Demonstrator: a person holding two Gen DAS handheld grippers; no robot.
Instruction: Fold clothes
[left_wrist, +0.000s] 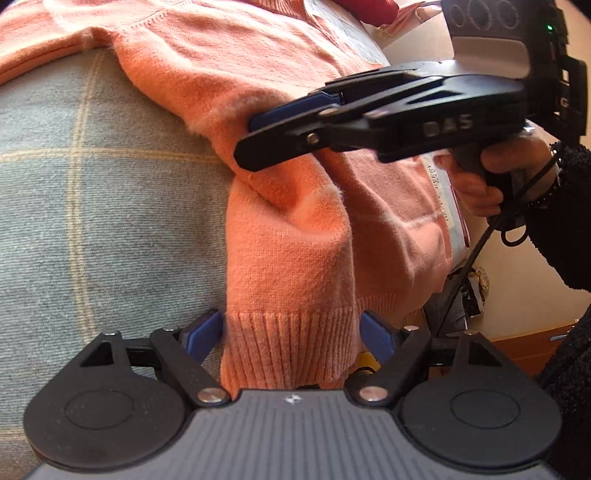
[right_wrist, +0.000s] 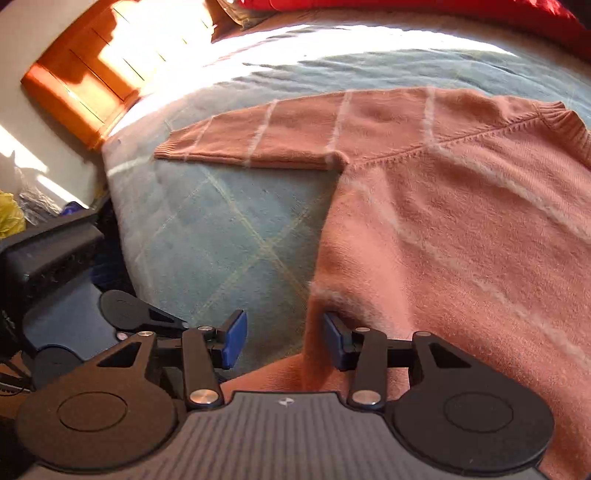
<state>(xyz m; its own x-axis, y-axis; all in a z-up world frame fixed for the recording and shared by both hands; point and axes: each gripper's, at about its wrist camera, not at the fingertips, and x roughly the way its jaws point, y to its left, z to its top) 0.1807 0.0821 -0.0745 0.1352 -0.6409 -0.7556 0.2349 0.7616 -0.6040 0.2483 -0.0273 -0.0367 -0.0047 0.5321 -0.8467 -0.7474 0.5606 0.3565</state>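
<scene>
An orange knit sweater (left_wrist: 288, 229) with pale stripes lies on a blue-grey plaid bed cover (left_wrist: 92, 192). In the left wrist view my left gripper (left_wrist: 291, 334) is open, its blue pads on either side of the sweater's ribbed hem. My right gripper (left_wrist: 255, 140) reaches in from the right over the sweater's edge. In the right wrist view the right gripper (right_wrist: 282, 338) is open at the sweater's (right_wrist: 461, 240) lower left side edge. One sleeve (right_wrist: 258, 136) lies flat, stretched out to the left.
The bed cover (right_wrist: 229, 229) drops off at its left edge. A wooden dresser (right_wrist: 85, 81) stands beyond the bed in sunlight. A red item (right_wrist: 406, 14) lies at the far side of the bed. Clutter (right_wrist: 14, 218) sits on the floor at the left.
</scene>
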